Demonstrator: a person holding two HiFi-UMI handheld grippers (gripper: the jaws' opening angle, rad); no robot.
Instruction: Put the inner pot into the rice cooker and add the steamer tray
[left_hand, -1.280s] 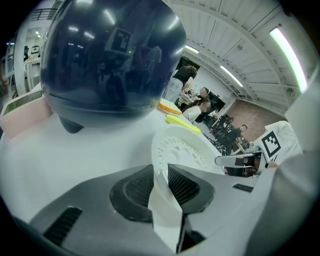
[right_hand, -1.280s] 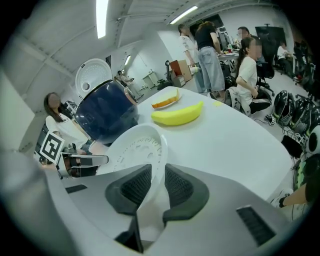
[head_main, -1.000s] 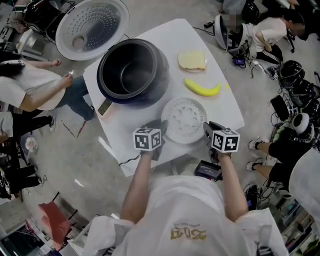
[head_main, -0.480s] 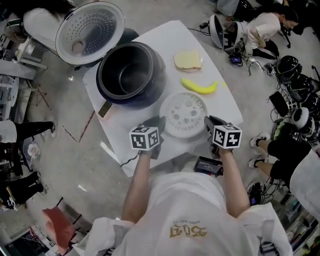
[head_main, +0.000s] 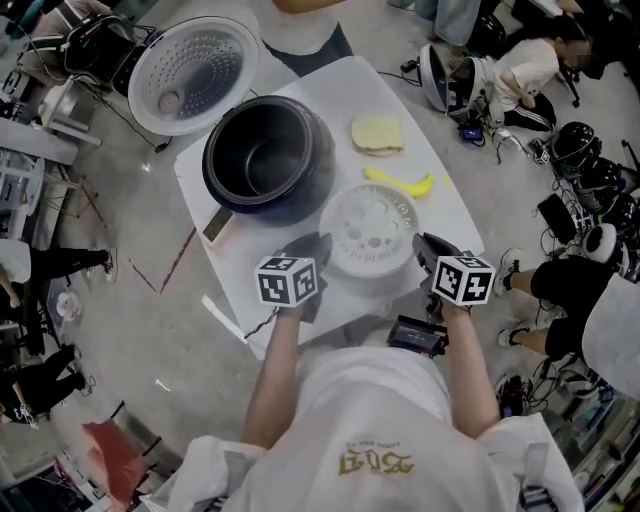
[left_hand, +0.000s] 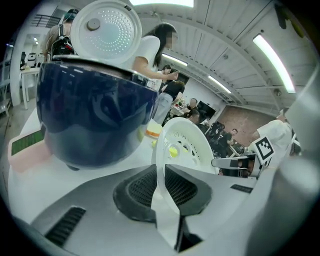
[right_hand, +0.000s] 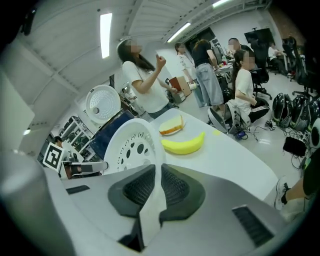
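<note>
The white perforated steamer tray (head_main: 370, 232) hangs just above the table, level, between my two grippers. My left gripper (head_main: 318, 250) is shut on its left rim and my right gripper (head_main: 425, 250) on its right rim; both pairs of jaws have just been closing on that thin rim. The left gripper view shows the tray (left_hand: 185, 145) edge-on between the pads (left_hand: 145, 187), and the right gripper view shows the same (right_hand: 132, 145). The dark blue rice cooker (head_main: 268, 155) stands beyond, lid (head_main: 195, 72) swung open, its dark inside showing.
A yellow banana (head_main: 405, 183) and a slice of bread (head_main: 377, 134) lie on the white table (head_main: 440, 215) right of the cooker. A pink-edged card (head_main: 216, 225) lies by the cooker's left. People, helmets and cables surround the table on the floor.
The tray has come up off the table with both grippers, which rose together and pinched its rim. It now sits nearer the camera.
</note>
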